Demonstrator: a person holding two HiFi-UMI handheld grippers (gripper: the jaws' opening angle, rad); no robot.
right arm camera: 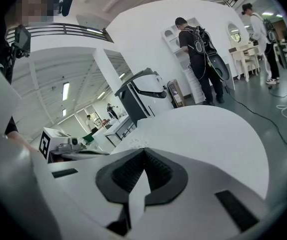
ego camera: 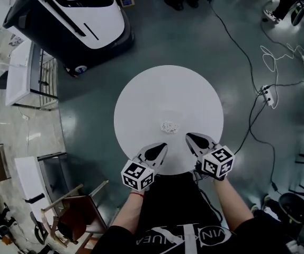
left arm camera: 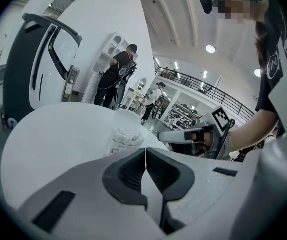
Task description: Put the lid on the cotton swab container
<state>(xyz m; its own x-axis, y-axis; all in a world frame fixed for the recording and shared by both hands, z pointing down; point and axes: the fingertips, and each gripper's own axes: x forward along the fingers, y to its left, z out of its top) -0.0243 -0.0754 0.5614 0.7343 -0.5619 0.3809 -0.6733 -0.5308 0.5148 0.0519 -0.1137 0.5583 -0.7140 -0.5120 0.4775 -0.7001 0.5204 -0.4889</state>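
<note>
A small clear cotton swab container full of white swabs stands on the round white table, a little toward its near edge. The left gripper view shows the container close ahead, its upper part clear; I cannot make out a separate lid. My left gripper lies at the near table edge, left of the container, jaws shut and empty. My right gripper sits to the container's right, also shut on nothing. Only the container's top peeks over the right jaws.
A large black-and-white machine stands on the floor beyond the table's far left. Cables and a power strip run along the floor at right. A white rack and a wooden chair are at left. People stand far back.
</note>
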